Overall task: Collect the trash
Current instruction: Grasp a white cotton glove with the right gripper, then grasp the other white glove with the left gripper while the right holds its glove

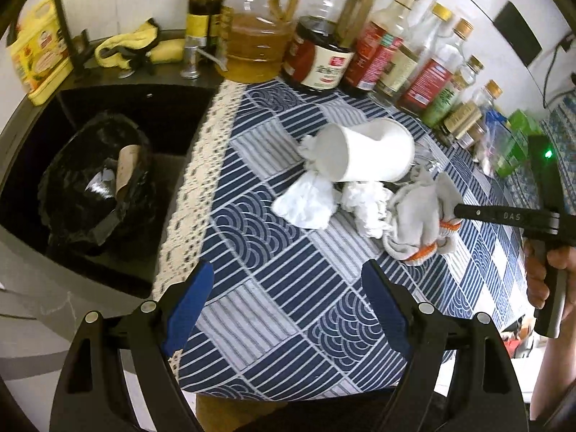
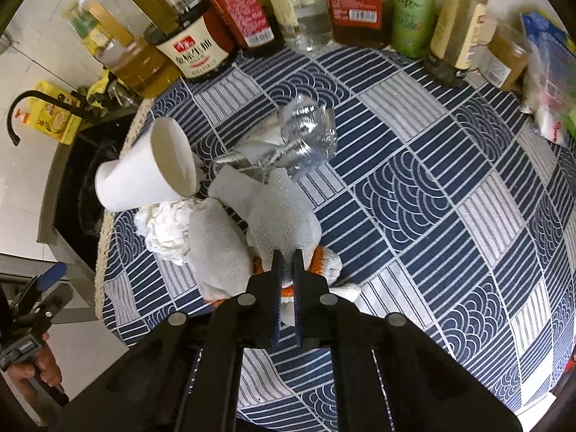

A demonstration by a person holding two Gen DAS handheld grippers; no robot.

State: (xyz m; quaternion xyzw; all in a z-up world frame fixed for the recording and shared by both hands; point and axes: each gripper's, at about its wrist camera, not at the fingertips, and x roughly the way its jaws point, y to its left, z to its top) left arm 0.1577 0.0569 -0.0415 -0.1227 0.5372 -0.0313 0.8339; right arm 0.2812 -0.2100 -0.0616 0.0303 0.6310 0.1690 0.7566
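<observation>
A pile of trash lies on the blue patterned tablecloth (image 1: 288, 324): a tipped white paper cup (image 1: 363, 151) (image 2: 144, 172), crumpled white tissues (image 1: 309, 198) (image 2: 165, 230), a crushed clear plastic bottle (image 2: 306, 136) and grey knit gloves with orange cuffs (image 1: 417, 216) (image 2: 277, 216). My right gripper (image 2: 287, 257) is shut on the cuff end of one glove, and its tip (image 1: 457, 212) shows from the side in the left wrist view. My left gripper (image 1: 288, 270) hangs open over the cloth's near part, nothing between its blue pads. A bin lined with a black bag (image 1: 93, 183) sits at the left.
The bin stands in a dark sink (image 1: 151, 108) beside the table, with a black faucet (image 2: 21, 108) and a yellow box (image 1: 39, 50) behind it. A row of sauce and oil bottles (image 1: 324, 54) (image 2: 352, 0) lines the table's back edge. Plastic bags (image 2: 550, 90) lie at the right.
</observation>
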